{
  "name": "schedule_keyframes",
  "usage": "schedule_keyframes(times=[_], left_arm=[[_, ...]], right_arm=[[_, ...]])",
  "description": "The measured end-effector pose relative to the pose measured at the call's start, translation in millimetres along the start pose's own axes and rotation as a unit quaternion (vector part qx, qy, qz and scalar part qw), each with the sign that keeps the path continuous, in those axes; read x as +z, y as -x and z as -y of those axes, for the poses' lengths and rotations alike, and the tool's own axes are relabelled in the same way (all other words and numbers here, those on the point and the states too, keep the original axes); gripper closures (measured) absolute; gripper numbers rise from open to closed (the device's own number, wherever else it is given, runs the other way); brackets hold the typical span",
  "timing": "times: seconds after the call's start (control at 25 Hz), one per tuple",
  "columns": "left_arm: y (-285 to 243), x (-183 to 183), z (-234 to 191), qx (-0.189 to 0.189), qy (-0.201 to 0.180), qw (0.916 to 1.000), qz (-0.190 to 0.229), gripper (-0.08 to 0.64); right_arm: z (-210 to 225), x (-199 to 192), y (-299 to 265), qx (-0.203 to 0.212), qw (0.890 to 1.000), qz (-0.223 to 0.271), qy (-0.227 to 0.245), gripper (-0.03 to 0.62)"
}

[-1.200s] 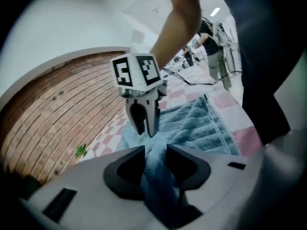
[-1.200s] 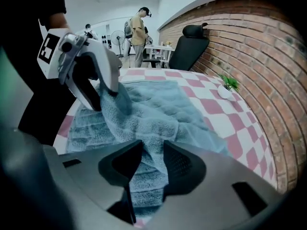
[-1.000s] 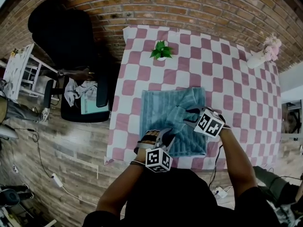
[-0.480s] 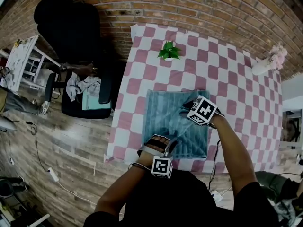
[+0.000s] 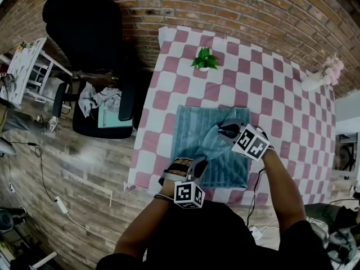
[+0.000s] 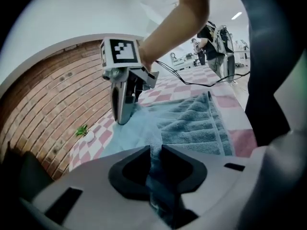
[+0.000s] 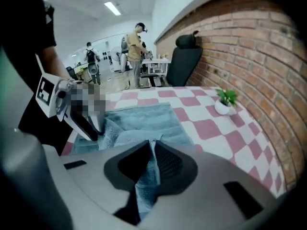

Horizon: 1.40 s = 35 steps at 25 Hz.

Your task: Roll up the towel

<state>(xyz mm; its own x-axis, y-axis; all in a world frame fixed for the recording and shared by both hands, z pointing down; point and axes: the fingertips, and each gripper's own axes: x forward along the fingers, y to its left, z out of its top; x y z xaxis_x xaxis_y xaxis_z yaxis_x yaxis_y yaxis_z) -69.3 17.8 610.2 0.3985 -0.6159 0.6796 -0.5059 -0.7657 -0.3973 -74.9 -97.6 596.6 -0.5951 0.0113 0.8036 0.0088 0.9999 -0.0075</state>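
A blue-grey ribbed towel [image 5: 197, 125] lies on the pink-and-white checked table [image 5: 270, 94], rumpled in the middle. My left gripper [image 5: 195, 163] is at the towel's near left part. In the left gripper view [image 6: 156, 150] its jaws pinch a thin ridge of towel [image 6: 192, 123]. My right gripper [image 5: 224, 129] is over the towel's far right part, and its jaws [image 7: 152, 150] grip a raised fold of towel [image 7: 139, 116]. Both pairs of jaws have just been closing with cloth between them. A lifted fold runs between the two grippers.
A small potted plant [image 5: 205, 59] stands near the table's far edge. A white vase with pink flowers [image 5: 318, 77] is at the far right corner. A black office chair [image 5: 95, 111] stands left of the table, by the brick wall. People stand in the background [image 7: 134, 51].
The right gripper's jaws have shut on the towel and a fold now rises toward it. The left gripper stays at the near left part, holding cloth.
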Motion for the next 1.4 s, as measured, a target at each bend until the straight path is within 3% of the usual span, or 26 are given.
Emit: schedule_keyframes(times=[0.16,0.24,0.52,0.72,0.88,1.08,1.12,1.24,1.4], left_arm=[[6,-3,-14,0.019,0.033,0.9992,0.006,0.486],[10,-6,-23,0.030,0.051,0.9982,0.008,0.486],[20,-17,-34,0.043,0.084,0.9954,0.010,0.494],[30,-28,-51,0.068,0.158,0.9848,0.020,0.508],[33,-41,-63,0.086,0.185,0.9789,0.013,0.512],[36,-62,-72,0.104,0.215,0.9710,-0.005,0.514],[37,-68,-74,0.108,0.223,0.9688,-0.008,0.498],[46,-79,-72,0.117,0.234,0.9652,-0.008,0.440],[62,-75,-52,0.103,0.210,0.9722,0.004,0.371]], right_arm=[[5,29,13,-0.049,0.993,0.038,0.096,0.549],[10,46,14,-0.062,0.989,0.053,0.122,0.549],[19,72,5,-0.040,0.992,0.051,0.110,0.541],[27,92,-4,-0.048,0.989,0.066,0.122,0.555],[35,113,-22,-0.045,0.986,0.076,0.140,0.558],[48,124,-71,-0.031,0.987,0.045,0.150,0.558],[51,124,-80,-0.033,0.988,0.038,0.147,0.548],[60,130,-79,-0.066,0.988,0.057,0.129,0.437],[47,120,-23,-0.107,0.981,0.126,0.105,0.417]])
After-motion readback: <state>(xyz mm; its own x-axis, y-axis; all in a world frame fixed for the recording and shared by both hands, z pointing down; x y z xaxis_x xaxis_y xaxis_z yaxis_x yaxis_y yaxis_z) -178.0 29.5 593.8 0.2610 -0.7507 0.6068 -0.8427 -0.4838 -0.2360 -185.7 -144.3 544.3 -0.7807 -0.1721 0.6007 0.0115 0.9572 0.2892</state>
